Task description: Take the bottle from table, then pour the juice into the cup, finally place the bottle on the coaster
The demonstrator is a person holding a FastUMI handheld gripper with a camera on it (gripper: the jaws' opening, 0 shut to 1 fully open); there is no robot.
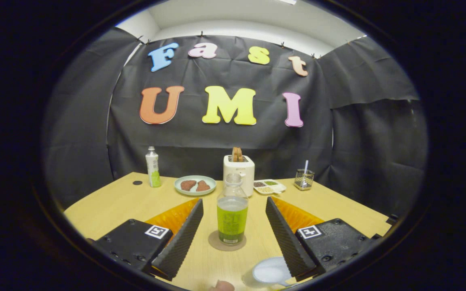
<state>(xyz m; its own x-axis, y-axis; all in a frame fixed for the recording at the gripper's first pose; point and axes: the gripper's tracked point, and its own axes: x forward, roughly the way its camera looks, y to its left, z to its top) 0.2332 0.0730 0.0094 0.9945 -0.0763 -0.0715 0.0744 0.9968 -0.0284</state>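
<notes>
Table [107,208]: we see a light wooden top that carries everything here, running back to the booth's black cloth wall.
Gripper [234,210]: we find its two fingers spread wide, one on each side of the bottle, touching nothing; nothing is held.
Toaster [239,173]: a pale toaster stands at the far side of the table, behind the bottle, with a slice of bread [237,154] upright in its slot.
Bottle [232,212]: we see the clear juice bottle standing upright between the fingers, apart from both, with green juice up to about its shoulder; whether it has a cap we cannot tell.
Coaster [227,242]: a round brownish coaster lies flat under the bottle, which already stands on it.
Plate [195,185]: a pale green plate with two brown pieces on it sits left of the toaster.
Second bottle [153,167]: a white and green bottle stands upright, well left of the plate.
Cup [271,271]: we see a white cup near the right finger, partly hidden behind it.
Snack tray [270,186]: a small divided tray lies just right of the toaster.
Glass holder [304,179]: a small clear holder with a white stick stands right of the tray.
</notes>
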